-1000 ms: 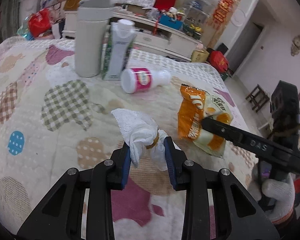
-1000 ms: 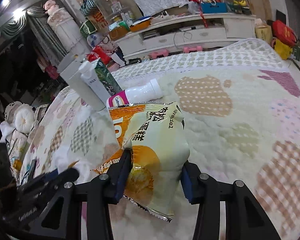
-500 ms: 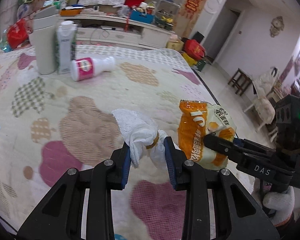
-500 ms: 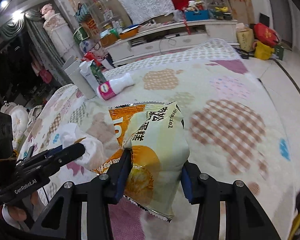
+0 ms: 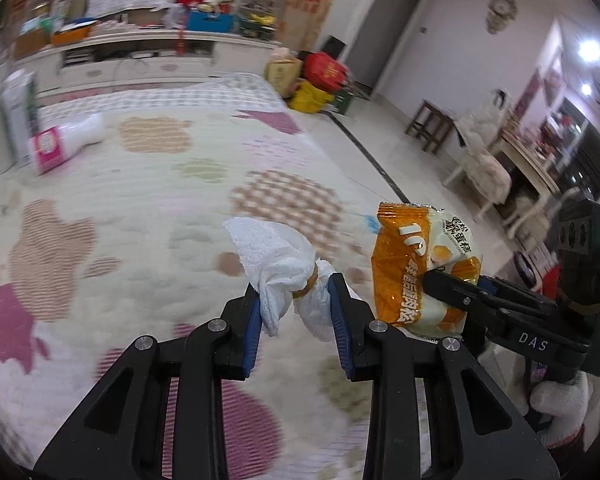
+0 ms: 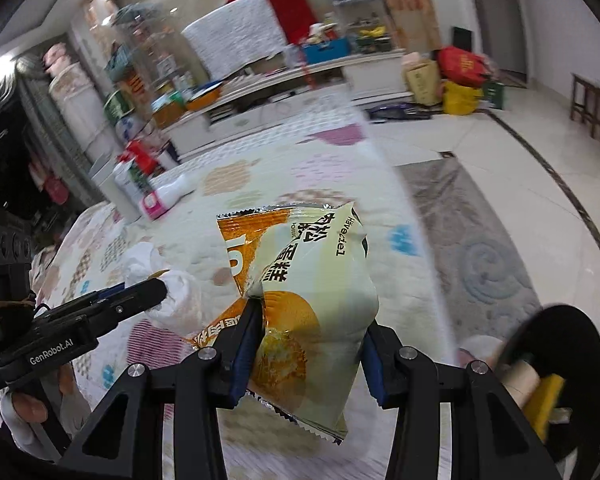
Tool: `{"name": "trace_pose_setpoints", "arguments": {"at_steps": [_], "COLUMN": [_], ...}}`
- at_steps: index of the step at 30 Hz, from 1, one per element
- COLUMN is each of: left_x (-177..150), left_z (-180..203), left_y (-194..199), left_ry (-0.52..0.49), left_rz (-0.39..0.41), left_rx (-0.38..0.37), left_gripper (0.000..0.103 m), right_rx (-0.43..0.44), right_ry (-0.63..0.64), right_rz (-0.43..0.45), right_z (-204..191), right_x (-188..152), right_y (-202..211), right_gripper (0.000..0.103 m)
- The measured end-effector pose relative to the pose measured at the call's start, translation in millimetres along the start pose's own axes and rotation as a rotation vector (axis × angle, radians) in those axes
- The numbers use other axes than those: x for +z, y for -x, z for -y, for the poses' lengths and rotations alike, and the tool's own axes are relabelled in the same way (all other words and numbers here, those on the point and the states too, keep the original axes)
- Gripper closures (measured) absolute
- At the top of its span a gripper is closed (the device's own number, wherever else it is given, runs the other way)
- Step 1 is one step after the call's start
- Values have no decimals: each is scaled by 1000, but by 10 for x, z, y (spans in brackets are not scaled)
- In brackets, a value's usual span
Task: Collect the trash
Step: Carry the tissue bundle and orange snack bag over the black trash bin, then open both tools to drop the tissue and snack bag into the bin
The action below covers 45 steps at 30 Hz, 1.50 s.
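Observation:
My left gripper (image 5: 296, 300) is shut on a white tissue wad (image 5: 284, 268) bound with a rubber band, held above the patterned bed cover (image 5: 140, 208). My right gripper (image 6: 308, 328) is shut on an orange and pale green snack bag (image 6: 312, 280). In the left wrist view the snack bag (image 5: 420, 268) hangs to the right of the tissue, with the right gripper (image 5: 440, 280) pinching it. The right wrist view shows the left gripper (image 6: 156, 292) and the tissue wad (image 6: 168, 280) at the left. At the lower right of that view is a black bin (image 6: 560, 344) holding trash.
A white bottle with a pink label (image 5: 64, 144) lies on the bed cover beside a carton (image 5: 18, 112). Past the bed edge lie tiled floor and a grey rug (image 6: 480, 248). A low white cabinet (image 5: 140, 56), bags (image 5: 320, 80) and a stool (image 5: 432, 124) stand beyond. A gloved hand (image 5: 556, 404) grips the right tool.
Both grippers have swung right across the bed toward its edge, carrying the tissue and the snack bag. The bottle and carton have slid to the far left; floor, rug and bin have come into view.

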<state>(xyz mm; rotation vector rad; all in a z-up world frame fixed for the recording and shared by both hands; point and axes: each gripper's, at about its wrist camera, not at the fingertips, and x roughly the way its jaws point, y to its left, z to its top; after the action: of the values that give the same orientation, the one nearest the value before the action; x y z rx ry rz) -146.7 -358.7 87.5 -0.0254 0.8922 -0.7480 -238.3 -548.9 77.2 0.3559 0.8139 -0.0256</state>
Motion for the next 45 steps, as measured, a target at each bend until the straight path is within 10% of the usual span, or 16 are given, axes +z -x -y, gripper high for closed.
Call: {"name": "trace_pose_setpoints", "arguments": {"at_steps": [16, 31, 38, 45], "left_x": [-95, -191, -225, -272], "left_z": [1367, 2103, 2297, 2200], "left_y": [-726, -1371, -1616, -1666], "left_ry": [-191, -251, -243, -234], "left_rz": [-122, -240, -265, -263], "left_rx": [-144, -241, -294, -276], "left_gripper": [74, 73, 50, 40], "right_rx": [-243, -347, -359, -372], "right_ry": [-256, -343, -388, -396], "right_rz": [37, 2, 4, -3], "right_z": [1616, 2231, 2419, 2401], "right_x": [-599, -896, -910, -972], "right_y": [925, 999, 917, 931], "right_gripper": [59, 59, 34, 33]}}
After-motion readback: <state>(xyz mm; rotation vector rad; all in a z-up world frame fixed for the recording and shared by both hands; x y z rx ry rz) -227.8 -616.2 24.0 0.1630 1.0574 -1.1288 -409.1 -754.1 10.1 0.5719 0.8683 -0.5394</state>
